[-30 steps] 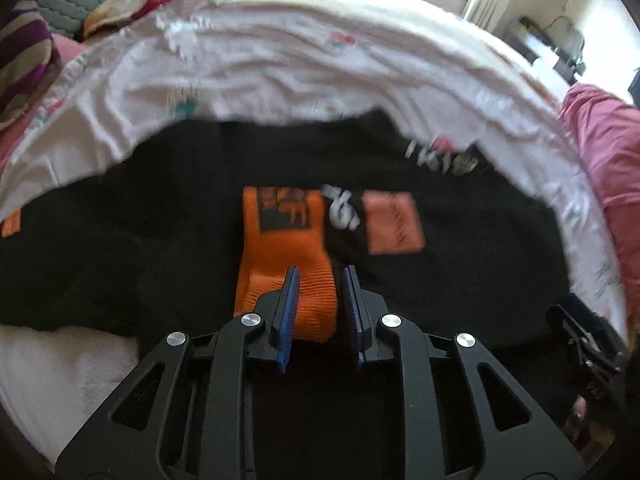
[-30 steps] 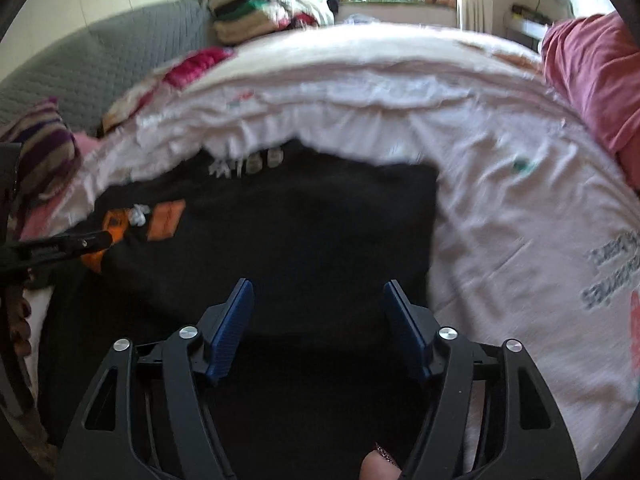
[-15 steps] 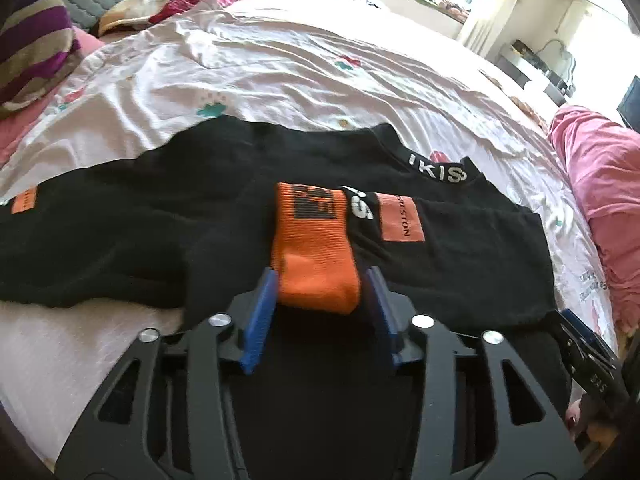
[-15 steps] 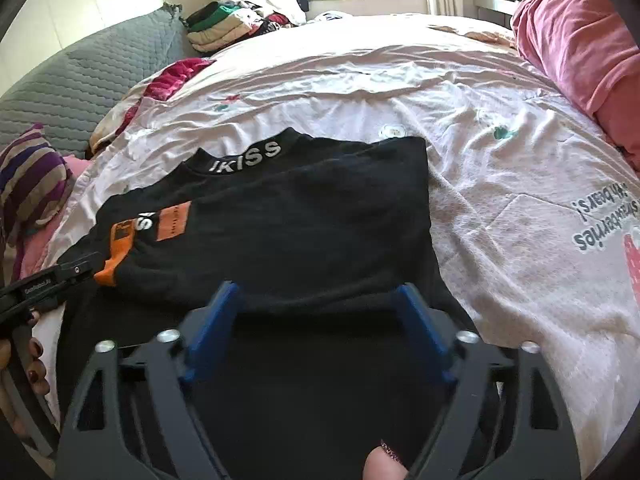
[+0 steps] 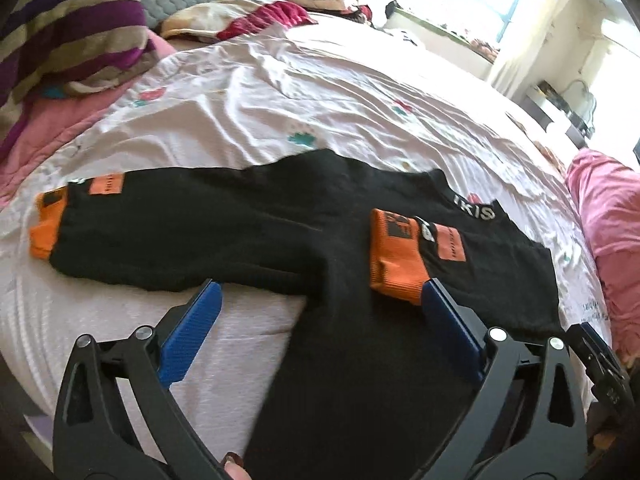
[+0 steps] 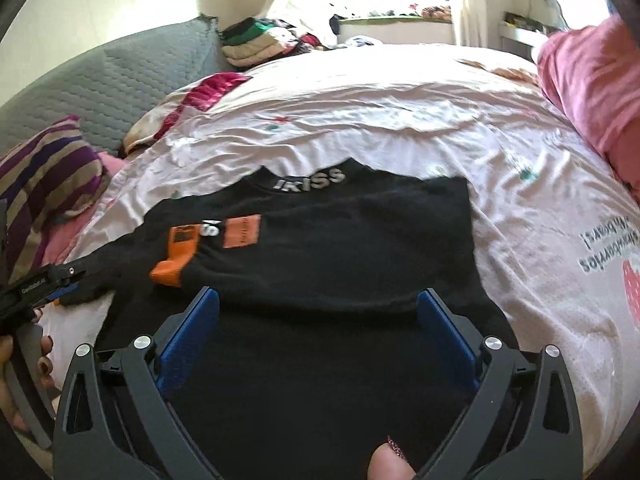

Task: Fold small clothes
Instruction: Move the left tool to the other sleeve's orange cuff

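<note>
A black sweater [image 5: 256, 236] with orange cuffs lies flat on the bed. One sleeve is folded across the chest, its orange cuff [image 5: 394, 256] beside an orange patch [image 5: 450, 246]. The other sleeve stretches left, ending in an orange cuff [image 5: 46, 226]. My left gripper [image 5: 320, 300] is open and empty, just above the hem near the folded cuff. My right gripper [image 6: 318, 308] is open and empty over the lower body of the sweater [image 6: 340, 240], whose right side is folded in. The left gripper [image 6: 44, 286] shows at the left edge of the right wrist view.
A pale pink printed bedsheet [image 5: 280, 92] covers the bed. A striped pillow [image 5: 68, 28] lies at the far left, a pink blanket [image 6: 592, 80] at the right. Folded clothes [image 6: 256, 42] are stacked by the grey headboard [image 6: 120, 80].
My left gripper has let go of the orange cuff, opened wide and pulled back leftwards. The cuff now rests on the chest. The right gripper stayed open and rose slightly.
</note>
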Demonstrator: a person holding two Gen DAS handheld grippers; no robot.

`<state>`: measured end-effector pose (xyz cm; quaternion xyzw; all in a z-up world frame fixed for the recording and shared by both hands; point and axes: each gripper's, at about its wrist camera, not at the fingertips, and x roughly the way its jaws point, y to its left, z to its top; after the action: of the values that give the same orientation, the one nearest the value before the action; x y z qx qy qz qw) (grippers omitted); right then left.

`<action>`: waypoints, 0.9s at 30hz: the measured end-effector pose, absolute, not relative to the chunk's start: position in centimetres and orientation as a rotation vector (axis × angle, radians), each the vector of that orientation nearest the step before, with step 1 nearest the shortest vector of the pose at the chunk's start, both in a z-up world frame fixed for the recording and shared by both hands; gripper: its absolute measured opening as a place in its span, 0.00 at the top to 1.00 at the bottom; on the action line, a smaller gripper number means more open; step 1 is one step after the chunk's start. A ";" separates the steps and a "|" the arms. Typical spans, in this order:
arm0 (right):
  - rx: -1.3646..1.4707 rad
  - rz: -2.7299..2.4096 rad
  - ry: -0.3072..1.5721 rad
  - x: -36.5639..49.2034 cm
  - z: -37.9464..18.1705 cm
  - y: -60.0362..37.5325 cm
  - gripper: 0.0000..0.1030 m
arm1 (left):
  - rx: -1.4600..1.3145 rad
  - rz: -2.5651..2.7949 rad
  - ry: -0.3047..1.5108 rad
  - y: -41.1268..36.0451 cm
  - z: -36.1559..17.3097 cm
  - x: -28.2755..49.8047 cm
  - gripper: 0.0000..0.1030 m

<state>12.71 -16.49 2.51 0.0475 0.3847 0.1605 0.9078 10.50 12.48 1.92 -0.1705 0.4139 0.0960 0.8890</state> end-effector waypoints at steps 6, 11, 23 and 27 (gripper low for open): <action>0.056 0.379 0.777 12.5 3.5 -13.7 0.04 | -0.383 0.242 0.854 14.8 2.0 9.2 0.09; 0.028 0.409 0.769 12.2 3.9 -11.7 0.04 | -0.412 0.277 0.850 16.9 1.8 8.1 0.09; -0.075 0.516 0.759 11.3 4.3 -4.6 0.04 | -0.505 0.359 0.840 22.1 0.8 5.4 0.09; -0.108 0.559 0.754 10.8 4.4 -2.3 0.04 | -0.540 0.389 0.828 23.9 0.5 4.5 0.09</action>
<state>10.81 -2.28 4.43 -0.0521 0.3630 0.2694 0.8905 4.51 23.94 0.49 -0.2576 0.3950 0.1856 0.8621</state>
